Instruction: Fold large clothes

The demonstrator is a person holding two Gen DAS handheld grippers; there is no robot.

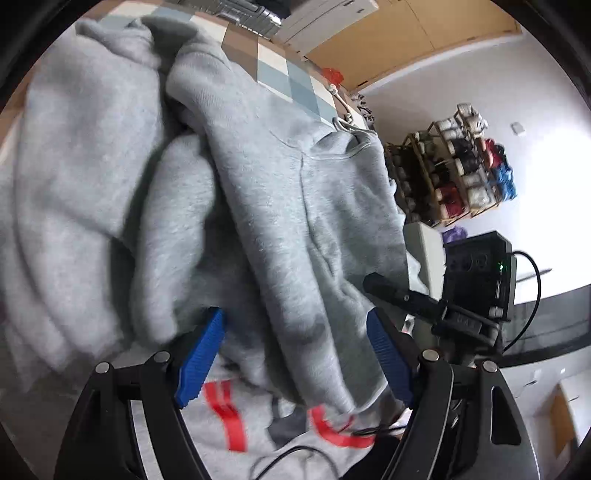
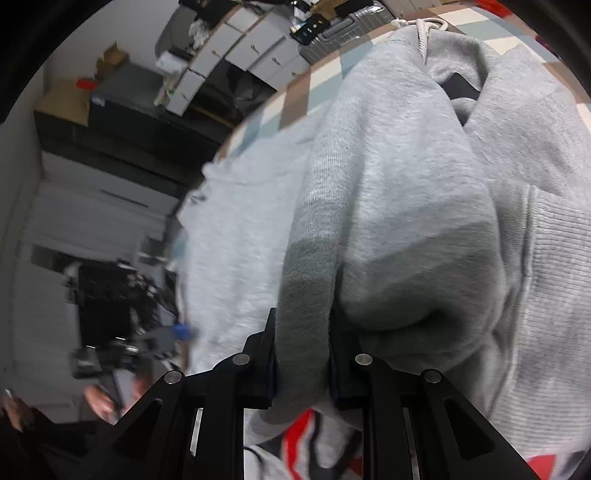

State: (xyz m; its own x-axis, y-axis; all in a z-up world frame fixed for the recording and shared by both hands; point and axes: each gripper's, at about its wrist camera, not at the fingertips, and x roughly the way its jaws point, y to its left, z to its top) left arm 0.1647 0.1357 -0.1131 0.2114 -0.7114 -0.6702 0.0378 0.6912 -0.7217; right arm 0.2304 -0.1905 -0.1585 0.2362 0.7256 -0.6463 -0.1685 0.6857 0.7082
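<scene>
A large grey hoodie point(image 1: 280, 192) lies bunched in thick folds on a checked table cover point(image 1: 284, 74). Red print point(image 1: 225, 410) shows on it close to the camera, and a white drawstring point(image 1: 345, 110) lies at its far edge. My left gripper point(image 1: 295, 339) stands open, its blue pads point(image 1: 203, 354) wide apart on either side of a fold without pressing it. In the right wrist view the hoodie point(image 2: 406, 192) fills the frame. My right gripper point(image 2: 303, 354) is shut on a thick grey fold that rises between its fingers.
The right gripper's black body and cable point(image 1: 476, 284) sit just right of the left one. A rack of yarn spools point(image 1: 461, 166) stands against the white wall. Grey cabinets point(image 2: 236, 51) and a suitcase point(image 2: 340, 29) lie beyond the table. A hand point(image 2: 99, 400) shows low on the left.
</scene>
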